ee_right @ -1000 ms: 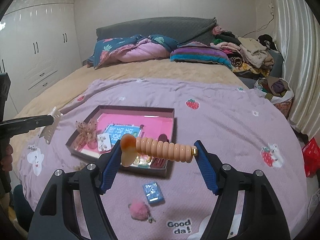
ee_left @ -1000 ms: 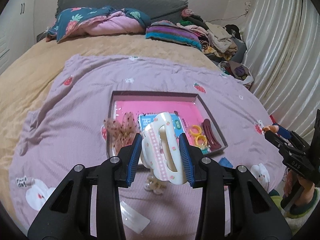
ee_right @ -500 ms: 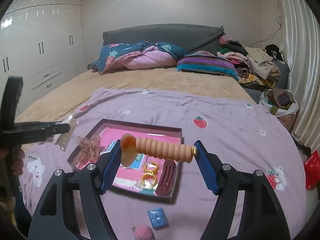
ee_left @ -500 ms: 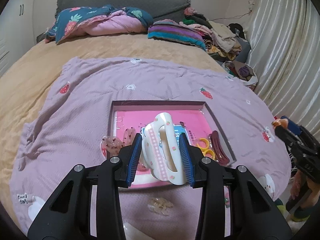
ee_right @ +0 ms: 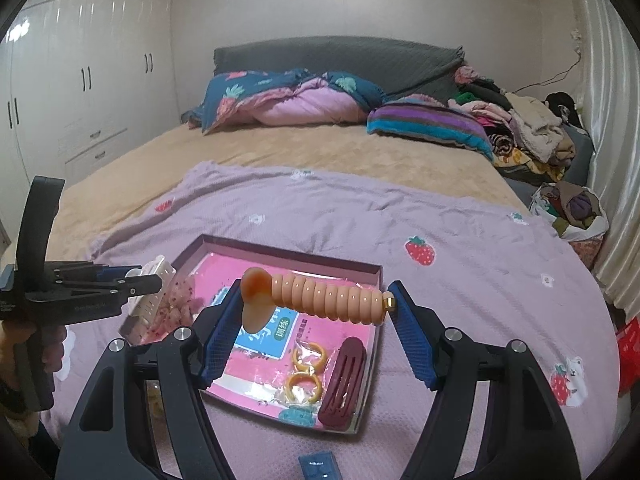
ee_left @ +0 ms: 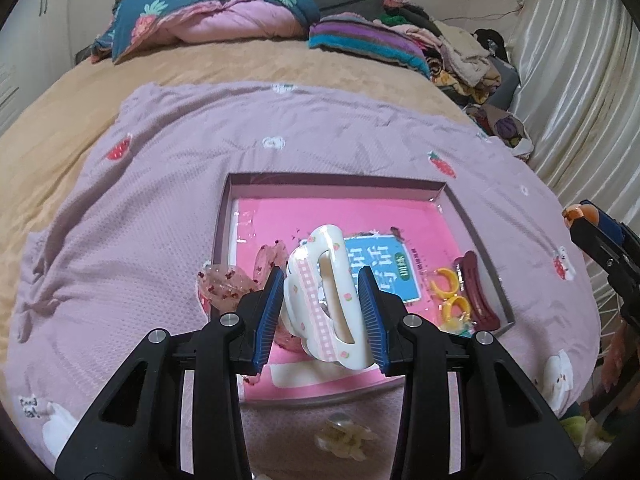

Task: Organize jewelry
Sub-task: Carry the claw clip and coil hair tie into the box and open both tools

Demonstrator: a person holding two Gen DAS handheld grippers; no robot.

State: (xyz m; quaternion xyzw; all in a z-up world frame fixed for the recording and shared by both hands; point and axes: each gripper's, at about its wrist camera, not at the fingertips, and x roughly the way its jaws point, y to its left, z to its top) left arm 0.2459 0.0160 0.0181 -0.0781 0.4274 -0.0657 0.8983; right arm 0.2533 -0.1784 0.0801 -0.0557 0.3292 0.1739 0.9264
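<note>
My left gripper is shut on a white claw clip with a pink checked band, held over the near left part of the pink-floored tray. My right gripper is shut end to end on a peach ribbed hair clip, above the tray. In the tray lie a blue card, yellow hoop earrings, a dark red hair clip and a sheer dotted bow over its left wall. The right gripper's tip shows at the left wrist view's right edge.
The tray sits on a lilac strawberry blanket on a bed. A cream claw clip and a blue packet lie on the blanket in front of it. Pillows, a clothes pile, a curtain and a wardrobe surround the bed.
Both grippers have moved forward over the tray, which now looks larger and nearer. The left one has also sunk lower. Both grips are unchanged.
</note>
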